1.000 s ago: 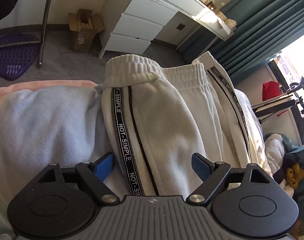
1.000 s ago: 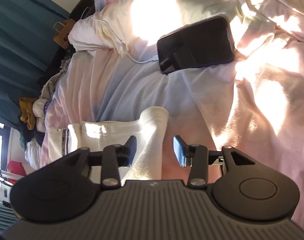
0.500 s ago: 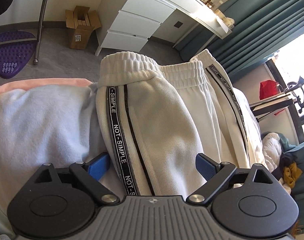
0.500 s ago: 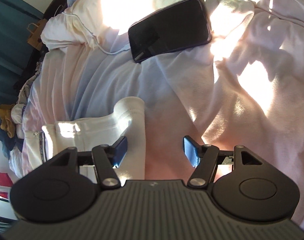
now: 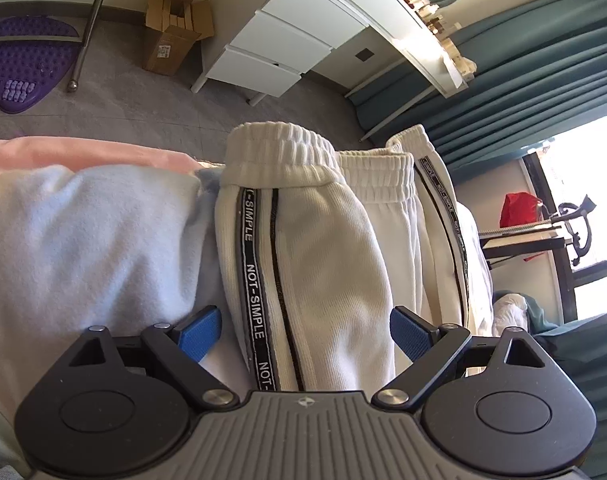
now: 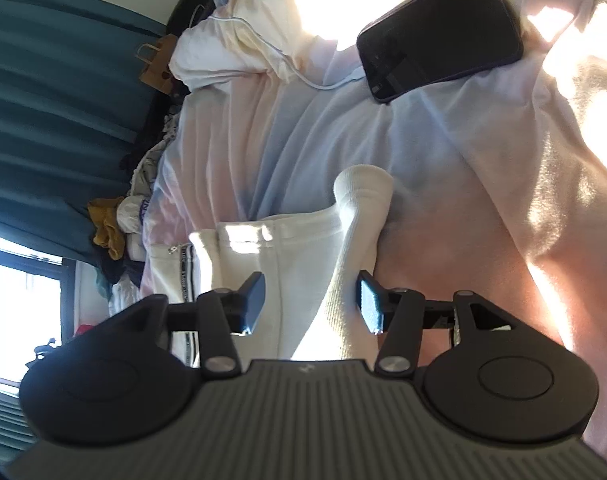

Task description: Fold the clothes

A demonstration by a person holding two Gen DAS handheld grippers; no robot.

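Note:
White ribbed sweatpants (image 5: 327, 256) with a black "NOT-SIMPLE" side stripe lie folded on the bed, the waistband end at the far edge. My left gripper (image 5: 305, 338) is open, its blue pads straddling the near part of the folded leg. In the right wrist view the pants (image 6: 303, 248) lie with a cuff end (image 6: 363, 184) pointing away. My right gripper (image 6: 310, 304) is open with the pant leg between its pads, not clamped.
A black phone (image 6: 439, 36) lies on the pink and pale blue bedding (image 6: 463, 200). A white pillow (image 6: 231, 52) is beyond. Off the bed are white drawers (image 5: 275, 48), a cardboard box (image 5: 171, 32), a purple mat (image 5: 19, 64) and teal curtains (image 5: 523, 76).
My left gripper has pulled back slightly, staying open. My right gripper has opened wider and shifted left, so the pant leg now lies between its pads.

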